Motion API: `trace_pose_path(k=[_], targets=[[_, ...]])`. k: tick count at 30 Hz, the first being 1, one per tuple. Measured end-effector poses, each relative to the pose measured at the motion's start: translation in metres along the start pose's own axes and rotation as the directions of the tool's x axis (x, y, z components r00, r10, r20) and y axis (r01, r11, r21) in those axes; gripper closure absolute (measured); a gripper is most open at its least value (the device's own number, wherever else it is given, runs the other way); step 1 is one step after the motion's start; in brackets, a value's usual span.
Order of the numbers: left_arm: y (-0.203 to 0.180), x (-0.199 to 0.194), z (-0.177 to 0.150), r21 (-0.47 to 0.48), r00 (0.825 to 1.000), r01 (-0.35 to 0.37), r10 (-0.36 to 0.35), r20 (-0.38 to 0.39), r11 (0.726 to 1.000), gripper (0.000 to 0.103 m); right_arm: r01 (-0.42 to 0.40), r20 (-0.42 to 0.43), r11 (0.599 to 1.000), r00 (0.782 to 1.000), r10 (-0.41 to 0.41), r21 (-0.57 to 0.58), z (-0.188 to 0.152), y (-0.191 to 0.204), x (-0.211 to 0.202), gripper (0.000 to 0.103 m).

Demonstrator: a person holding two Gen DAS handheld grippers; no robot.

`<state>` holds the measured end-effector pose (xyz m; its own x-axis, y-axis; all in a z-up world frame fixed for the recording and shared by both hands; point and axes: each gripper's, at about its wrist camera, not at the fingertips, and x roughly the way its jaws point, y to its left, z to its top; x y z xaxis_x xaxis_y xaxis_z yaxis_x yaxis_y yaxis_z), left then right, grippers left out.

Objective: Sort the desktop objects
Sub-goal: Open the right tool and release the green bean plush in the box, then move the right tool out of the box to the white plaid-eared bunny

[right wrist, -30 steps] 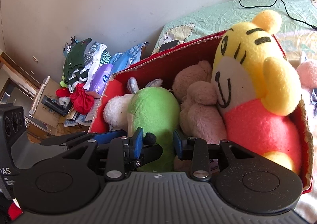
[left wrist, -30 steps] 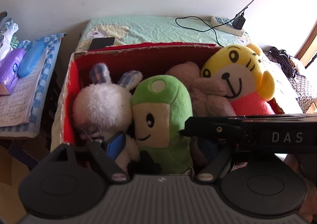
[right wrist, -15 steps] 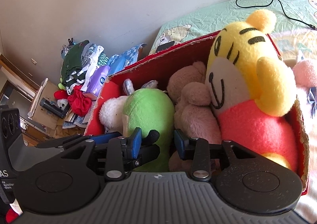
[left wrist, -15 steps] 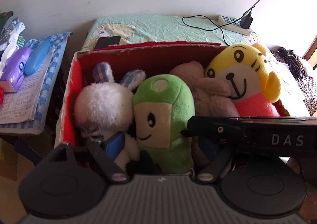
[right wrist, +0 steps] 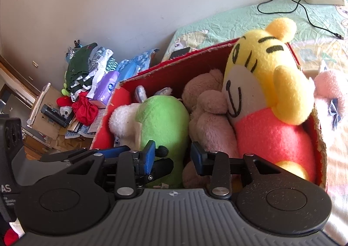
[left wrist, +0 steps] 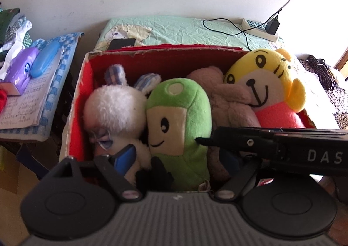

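Red box (left wrist: 80, 102): you see it packed wall to wall, so most of the sorting looks done.
Yellow tiger (right wrist: 265, 85): it sits at the box's right end, leaning on the brown bear (right wrist: 208, 119).
Green plush (left wrist: 180, 124): upright mid-box, between the white rabbit (left wrist: 113, 111) and the bear.
Pink plush (right wrist: 330, 91): it lies outside, just beside the right wall; judged the piece you have left.
Left gripper (left wrist: 178, 159): wide open, straddling the green plush's base, gripping nothing.
Right gripper (right wrist: 171, 154): parted, empty, at the near wall.
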<state>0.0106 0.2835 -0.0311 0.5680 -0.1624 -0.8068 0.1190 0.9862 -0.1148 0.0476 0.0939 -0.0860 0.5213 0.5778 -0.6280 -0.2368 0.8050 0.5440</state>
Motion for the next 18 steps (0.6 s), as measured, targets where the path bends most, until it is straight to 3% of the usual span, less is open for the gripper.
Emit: trace_pose_path(k=[9,18], targets=[[-0.007,-0.025,-0.005,0.021,0.998,-0.027,0.026,0.059,0.999,0.013,-0.048,0.059,0.998,0.997,0.045,0.041,-0.009,0.003,-0.023,0.063],[-0.03,-0.058,-0.017,0.093,0.99,-0.026,0.012,0.143,0.995,0.012,-0.095,0.183,0.987,0.981,0.071,0.127,-0.036,-0.007,-0.067,0.062]])
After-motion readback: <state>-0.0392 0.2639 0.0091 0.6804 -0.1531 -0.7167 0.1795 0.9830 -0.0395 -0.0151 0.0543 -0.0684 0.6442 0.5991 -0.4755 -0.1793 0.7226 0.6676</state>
